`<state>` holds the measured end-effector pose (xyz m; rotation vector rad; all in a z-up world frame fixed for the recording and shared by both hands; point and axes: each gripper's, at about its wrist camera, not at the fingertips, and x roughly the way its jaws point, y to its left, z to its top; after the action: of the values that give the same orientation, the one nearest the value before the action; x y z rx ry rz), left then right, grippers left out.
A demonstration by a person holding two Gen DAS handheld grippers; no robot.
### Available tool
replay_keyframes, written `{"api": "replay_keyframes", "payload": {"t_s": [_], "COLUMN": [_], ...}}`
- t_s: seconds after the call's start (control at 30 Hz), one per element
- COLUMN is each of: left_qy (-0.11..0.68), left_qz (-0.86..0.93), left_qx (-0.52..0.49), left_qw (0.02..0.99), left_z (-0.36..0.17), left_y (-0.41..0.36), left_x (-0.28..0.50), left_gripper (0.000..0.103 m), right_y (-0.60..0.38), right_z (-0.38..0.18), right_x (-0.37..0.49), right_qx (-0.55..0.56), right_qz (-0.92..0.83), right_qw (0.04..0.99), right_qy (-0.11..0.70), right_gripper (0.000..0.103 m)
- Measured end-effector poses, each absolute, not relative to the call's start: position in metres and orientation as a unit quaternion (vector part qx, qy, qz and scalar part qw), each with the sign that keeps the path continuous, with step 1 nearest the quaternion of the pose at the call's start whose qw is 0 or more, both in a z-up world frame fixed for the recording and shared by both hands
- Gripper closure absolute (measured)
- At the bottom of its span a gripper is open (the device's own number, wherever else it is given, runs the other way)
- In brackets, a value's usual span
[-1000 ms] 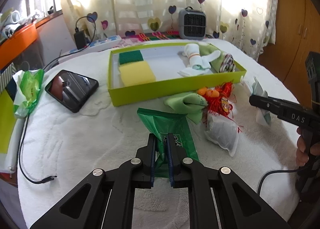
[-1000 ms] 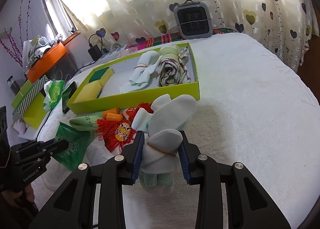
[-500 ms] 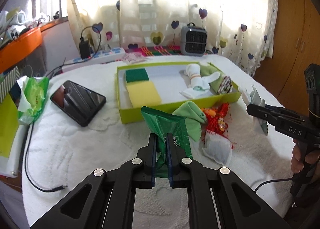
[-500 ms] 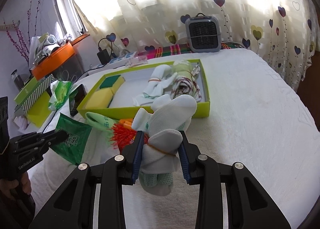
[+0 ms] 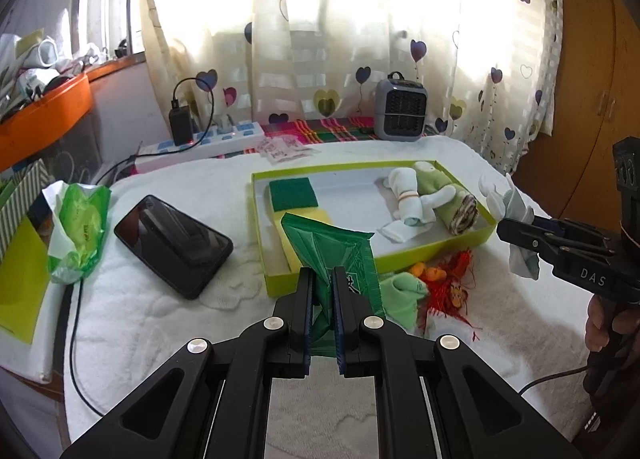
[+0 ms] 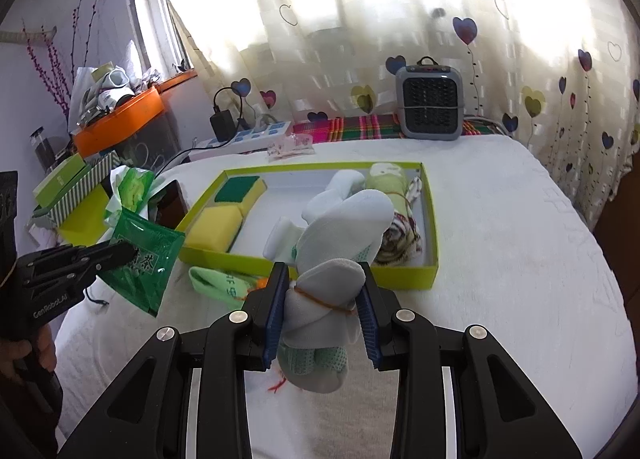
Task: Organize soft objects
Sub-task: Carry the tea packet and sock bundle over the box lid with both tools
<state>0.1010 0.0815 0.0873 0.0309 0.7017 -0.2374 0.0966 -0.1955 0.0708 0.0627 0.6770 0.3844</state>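
Observation:
My left gripper [image 5: 322,313] is shut on a green foil packet [image 5: 336,255] and holds it in the air in front of the lime-green tray [image 5: 400,253]. It also shows in the right wrist view [image 6: 144,259]. My right gripper [image 6: 320,307] is shut on a bundle of white socks [image 6: 336,255] tied with a rubber band, held above the table before the tray [image 6: 434,227]. The tray holds yellow and green sponges [image 5: 292,193], rolled white socks [image 5: 408,197] and a green towel roll [image 5: 440,195].
A green sock [image 5: 404,291], a red tasselled toy [image 5: 454,289] and a white pouch lie in front of the tray. A black phone [image 5: 172,245] and a green wrapper [image 5: 80,231] lie left. A small heater [image 5: 400,107] and a power strip [image 5: 208,141] stand at the back.
Both grippers have risen with their loads. The green packet has lifted off the table and moved toward the tray. The sock bundle now hangs higher, nearer the tray.

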Motion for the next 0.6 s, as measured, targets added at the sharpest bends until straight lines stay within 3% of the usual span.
{"api": "replay_keyframes", "payload": {"t_s": [0.6], "left_qy": [0.346], "left_qz": [-0.116], "left_qx": [0.01], "left_qw": [0.931], "left_z": [0.09], "left_y": [0.076], "left_x": [0.16], "left_gripper": [0.095], "right_y": [-0.182], "right_z": [0.085], "right_x": [0.149], "right_qx": [-0.002], "right_qz": [0.2], "right_qw": [0.921], "right_qy": [0.335], "right_gripper": [0.068]}}
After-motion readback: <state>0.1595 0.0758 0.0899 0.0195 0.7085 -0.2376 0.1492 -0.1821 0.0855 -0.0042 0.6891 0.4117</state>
